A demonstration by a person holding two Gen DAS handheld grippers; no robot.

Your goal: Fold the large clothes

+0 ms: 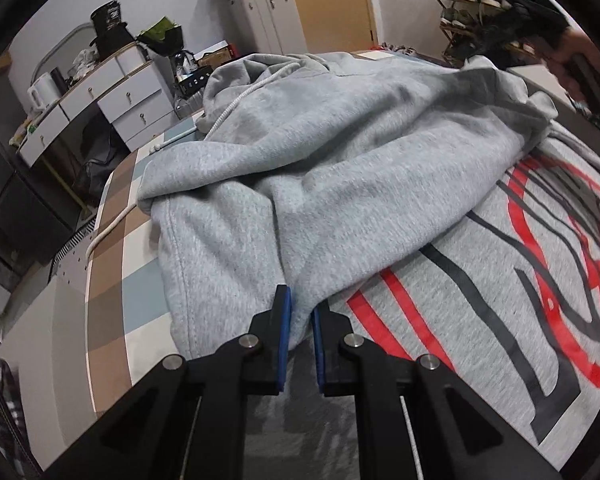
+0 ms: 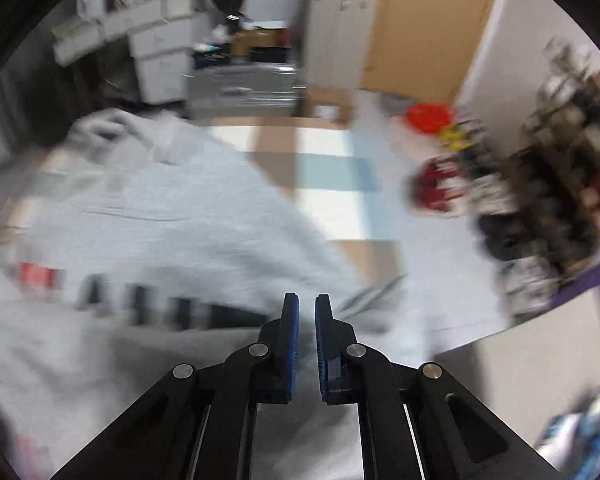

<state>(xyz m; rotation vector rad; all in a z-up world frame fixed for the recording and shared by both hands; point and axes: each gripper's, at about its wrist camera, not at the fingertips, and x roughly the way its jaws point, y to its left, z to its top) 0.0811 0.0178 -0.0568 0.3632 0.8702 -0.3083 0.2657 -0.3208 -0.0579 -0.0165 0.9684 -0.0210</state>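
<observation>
While the left hand-held gripper (image 1: pixel 300 312) pinches the grey hoodie (image 1: pixel 340 152), the right (image 2: pixel 307 312) hangs closed, empty.

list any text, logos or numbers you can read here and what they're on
None can be read for certain.
Grey hoodie: large black and red printed lettering, cut off by a fold and the frame edge in the left wrist view, motion-blurred in the right wrist view.
Black bag on the drawers: white print, too small.

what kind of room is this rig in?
Looks like a lived-in bedroom or small apartment room. A grey hoodie lies on a checked sheet, probably a bed; there is a white drawer unit with clutter on top, a shoe rack, and a wooden door.
</observation>
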